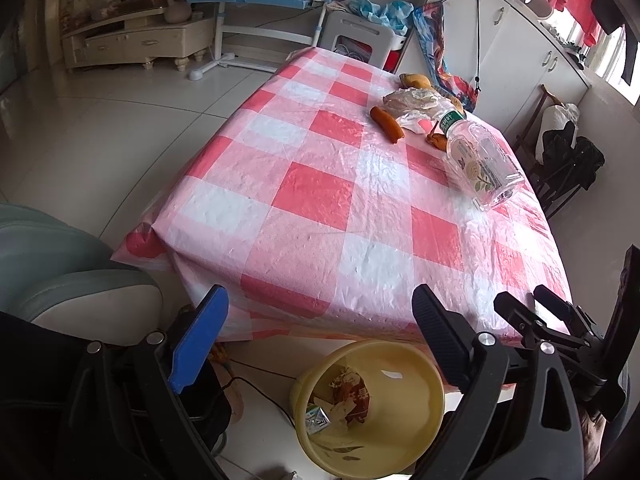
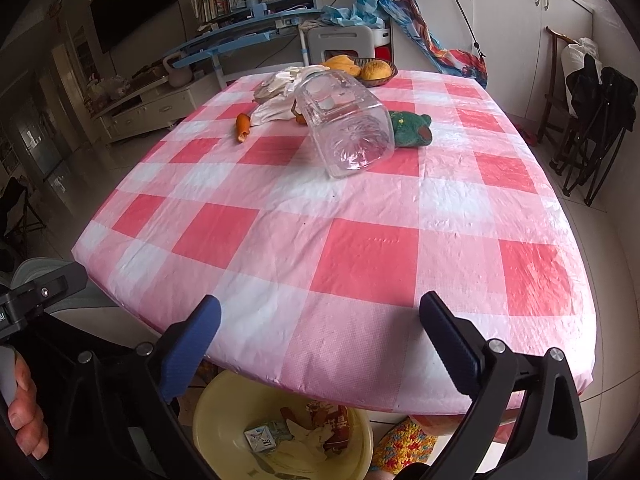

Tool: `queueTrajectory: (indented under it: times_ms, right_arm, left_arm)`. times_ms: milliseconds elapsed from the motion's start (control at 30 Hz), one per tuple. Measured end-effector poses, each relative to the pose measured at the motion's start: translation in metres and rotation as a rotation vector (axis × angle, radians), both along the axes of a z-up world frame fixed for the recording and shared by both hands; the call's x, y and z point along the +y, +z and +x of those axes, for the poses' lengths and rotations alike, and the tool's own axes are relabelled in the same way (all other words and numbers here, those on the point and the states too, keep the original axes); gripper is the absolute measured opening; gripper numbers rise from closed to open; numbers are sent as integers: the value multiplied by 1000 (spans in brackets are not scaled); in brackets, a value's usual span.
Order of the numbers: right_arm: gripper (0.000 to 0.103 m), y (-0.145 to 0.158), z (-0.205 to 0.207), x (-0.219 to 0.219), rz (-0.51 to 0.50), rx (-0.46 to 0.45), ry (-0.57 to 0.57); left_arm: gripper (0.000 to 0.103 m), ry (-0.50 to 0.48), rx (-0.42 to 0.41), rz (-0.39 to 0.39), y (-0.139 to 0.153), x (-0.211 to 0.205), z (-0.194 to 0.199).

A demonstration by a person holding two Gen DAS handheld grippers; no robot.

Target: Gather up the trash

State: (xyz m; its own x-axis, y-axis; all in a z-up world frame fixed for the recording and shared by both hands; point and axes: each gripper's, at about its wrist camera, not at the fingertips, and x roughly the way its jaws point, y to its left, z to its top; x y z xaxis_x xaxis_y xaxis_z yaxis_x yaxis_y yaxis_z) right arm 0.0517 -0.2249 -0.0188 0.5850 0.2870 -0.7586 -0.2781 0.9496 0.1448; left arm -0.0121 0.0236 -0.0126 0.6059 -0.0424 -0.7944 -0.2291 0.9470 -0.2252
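A clear plastic bottle (image 1: 482,160) lies on its side on the pink checked table (image 1: 320,200); it also shows in the right wrist view (image 2: 346,128). Beyond it lie an orange peel strip (image 1: 387,124), crumpled white wrappers (image 1: 412,106) and more peel (image 2: 243,127). A yellow bin (image 1: 372,404) with wrappers inside stands on the floor below the table's near edge, also in the right wrist view (image 2: 280,432). My left gripper (image 1: 320,308) is open and empty above the bin. My right gripper (image 2: 320,316) is open and empty over the table's near edge.
A green plush toy (image 2: 412,128) lies beside the bottle. A bowl of fruit (image 2: 372,70) sits at the far edge. A grey chair (image 1: 60,272) stands at the left. Folded black chairs (image 2: 592,120) stand at the right. A blue desk (image 2: 248,28) is behind.
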Motion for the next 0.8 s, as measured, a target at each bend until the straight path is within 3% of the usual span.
queueTrajectory:
  times_ms: [600,800]
  right_arm:
    - [95,-1,0,2,-11,-3,2]
    - [95,8,3,-1,28,1,5]
  left_arm:
    - [91,2,-3,-16,0,1,0]
    - [91,5,-32,-40,10,5,0]
